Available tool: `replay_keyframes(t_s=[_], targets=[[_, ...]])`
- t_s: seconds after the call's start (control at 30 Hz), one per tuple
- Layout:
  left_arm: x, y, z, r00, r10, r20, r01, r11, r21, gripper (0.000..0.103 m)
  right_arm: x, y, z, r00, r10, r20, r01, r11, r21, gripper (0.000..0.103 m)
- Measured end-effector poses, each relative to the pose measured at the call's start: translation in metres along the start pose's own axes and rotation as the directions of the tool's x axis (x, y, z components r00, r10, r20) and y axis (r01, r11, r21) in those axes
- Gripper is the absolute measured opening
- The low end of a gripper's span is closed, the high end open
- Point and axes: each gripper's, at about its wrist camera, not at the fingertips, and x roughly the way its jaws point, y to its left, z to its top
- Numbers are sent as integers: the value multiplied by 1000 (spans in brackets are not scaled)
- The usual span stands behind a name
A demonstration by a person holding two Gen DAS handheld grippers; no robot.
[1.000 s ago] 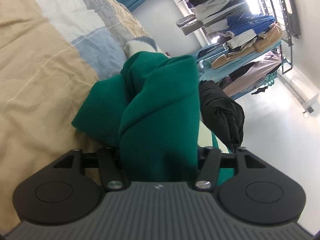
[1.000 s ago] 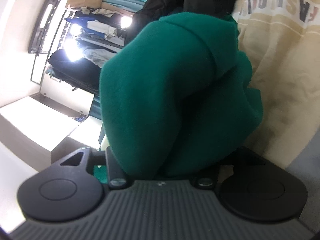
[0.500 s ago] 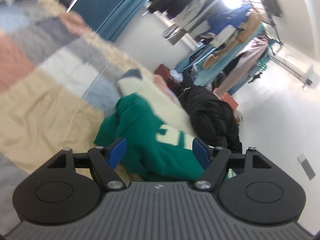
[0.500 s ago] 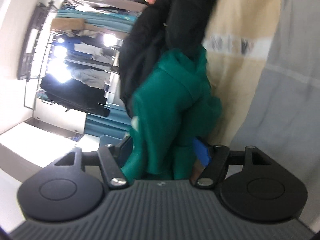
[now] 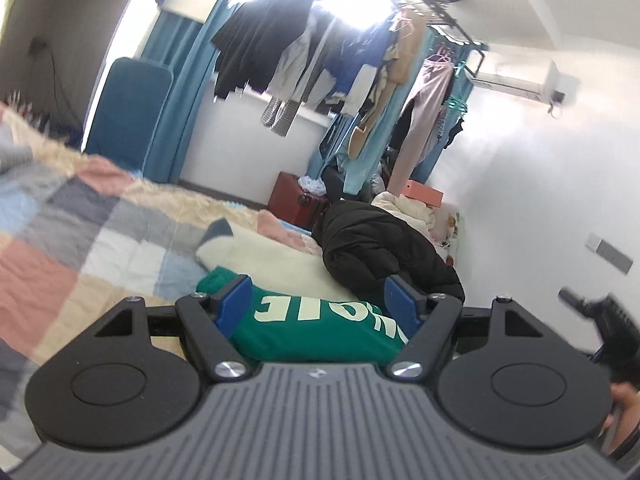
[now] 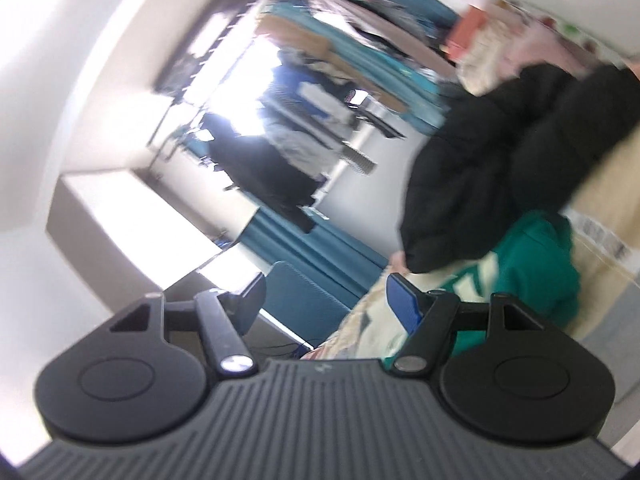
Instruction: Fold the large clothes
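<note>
With the green sweatshirt (image 5: 320,328) lying folded on the patchwork quilt (image 5: 80,256) beside a black puffer jacket (image 5: 380,248), the left gripper (image 5: 316,300) and right gripper (image 6: 324,296) are hovering wide-jawed and empty, suggesting the next garment needs picking.

The green sweatshirt (image 5: 316,332) is partly hidden at 6 o'clock behind the left claw (image 5: 316,304), while motion blurs the right wrist view's hanging clothes (image 6: 304,128).
</note>
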Motion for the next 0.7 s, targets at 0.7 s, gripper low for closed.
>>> replay_keyframes(t_s=[0.7], targets=[[-104, -45, -35, 998, 62, 26, -67, 974, 219, 77, -64, 130, -108, 988, -142, -69, 83, 842, -533, 70]])
